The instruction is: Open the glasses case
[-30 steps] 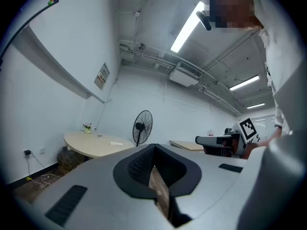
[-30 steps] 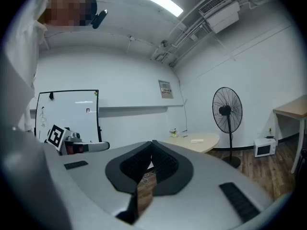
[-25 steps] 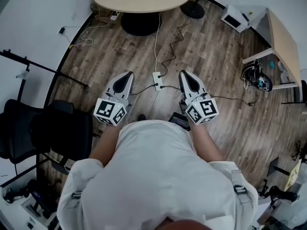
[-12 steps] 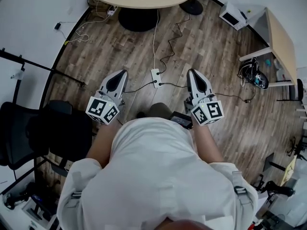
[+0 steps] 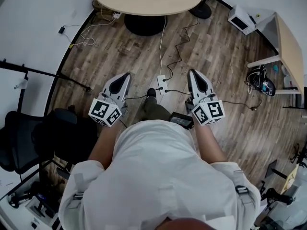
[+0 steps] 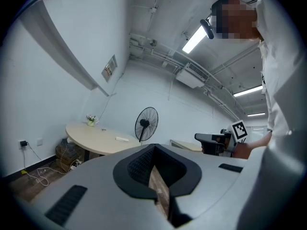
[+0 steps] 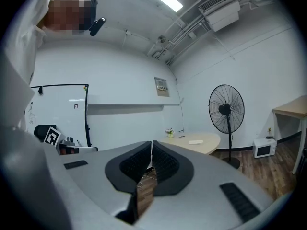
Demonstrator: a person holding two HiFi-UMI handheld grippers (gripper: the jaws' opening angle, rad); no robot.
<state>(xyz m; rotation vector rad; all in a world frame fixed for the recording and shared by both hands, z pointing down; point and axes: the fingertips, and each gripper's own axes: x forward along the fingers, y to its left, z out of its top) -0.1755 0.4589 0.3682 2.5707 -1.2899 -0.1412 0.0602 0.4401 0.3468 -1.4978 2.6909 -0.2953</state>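
From left: one black office chair (image 5: 29, 138); two claws, the left claw (image 5: 125, 74) and right claw (image 5: 193, 73), each clenched on nothing above the wood floor (image 5: 216, 42), short of one round bench (image 5: 144, 1); a second bench (image 5: 288, 47) at right. No glasses case shows in any view. Such a case is likely light, rigid and slick: pin its base, lift the lid's front lip.
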